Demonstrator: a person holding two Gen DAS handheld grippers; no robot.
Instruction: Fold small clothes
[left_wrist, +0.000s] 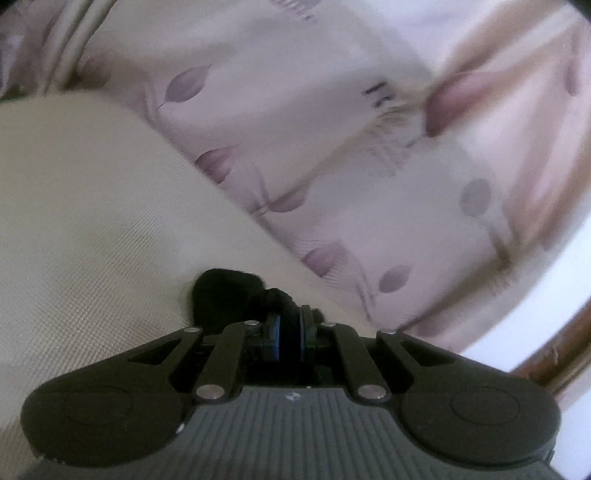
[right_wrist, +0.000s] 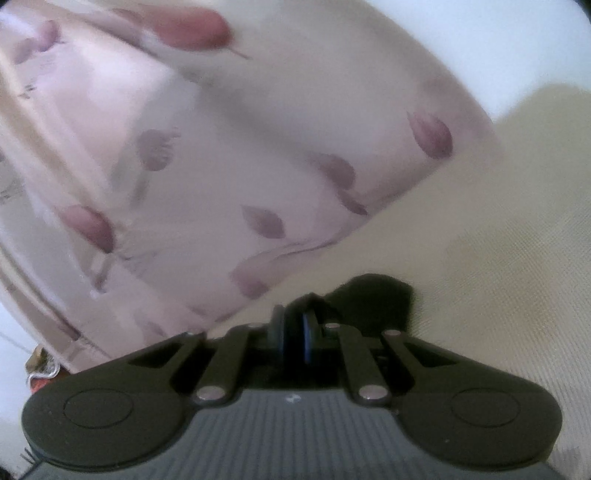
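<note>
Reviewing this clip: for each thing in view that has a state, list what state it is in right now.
left gripper: shut, black cloth pinched between its fingers.
right gripper: shut, black cloth pinched between its fingers.
black cloth: gripped, bunched beside the fingertips in both views.
cream fabric: spread behind the grippers.
floral sheet: spread out, blurred.

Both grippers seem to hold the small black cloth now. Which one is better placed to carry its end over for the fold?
Neither clearly. The left gripper and right gripper are each shut on the small black cloth, above the cream woven fabric. Its length is hidden, so I cannot choose.
</note>
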